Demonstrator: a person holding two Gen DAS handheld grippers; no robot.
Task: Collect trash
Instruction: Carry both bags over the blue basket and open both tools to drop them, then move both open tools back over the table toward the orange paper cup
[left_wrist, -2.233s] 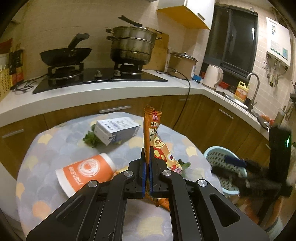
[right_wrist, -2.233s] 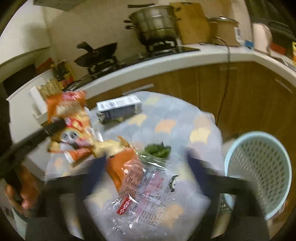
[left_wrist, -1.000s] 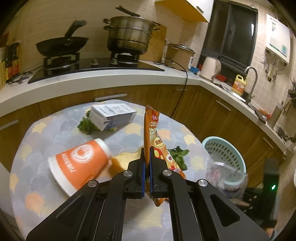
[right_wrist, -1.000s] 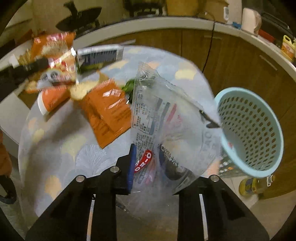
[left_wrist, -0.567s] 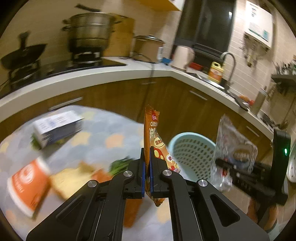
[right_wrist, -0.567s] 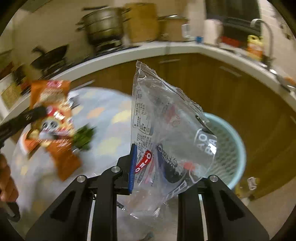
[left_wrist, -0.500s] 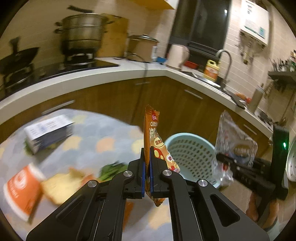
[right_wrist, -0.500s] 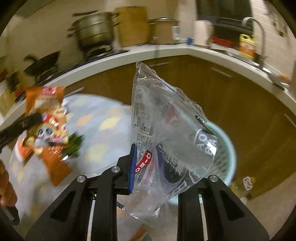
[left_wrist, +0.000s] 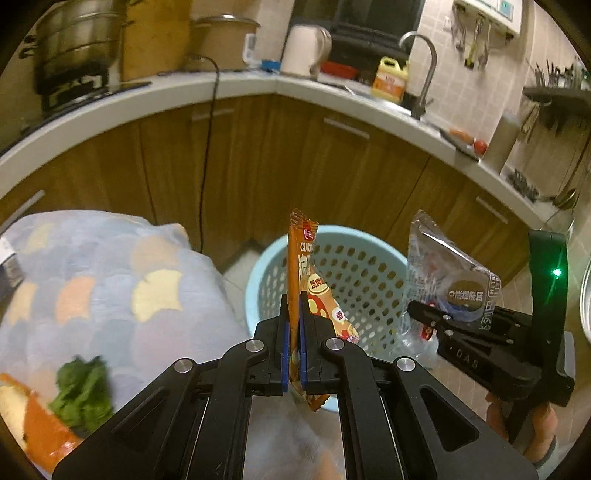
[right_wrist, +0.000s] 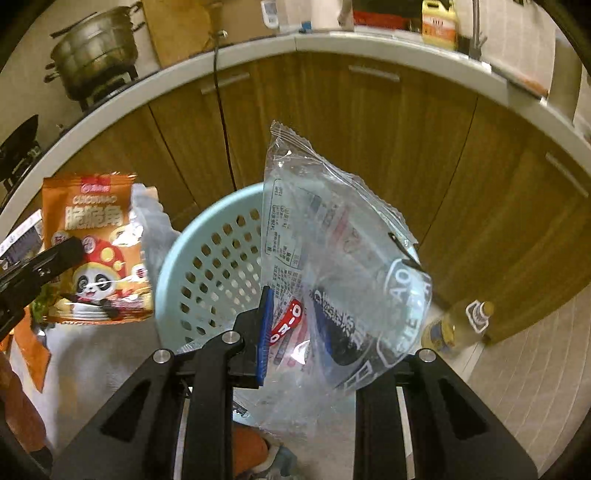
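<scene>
Orange snack packet pinched in the left gripper, clear wrapper clamped in the right gripper, both over the blue basket. Nothing dropped yet; greens left on the table beside it.

Dim, warm indoor light; fisheye bends edges (dark corners), slight motion blur.

Left tool pinched shut, tilted downward; right tool partly closed, hand on grip.
</scene>
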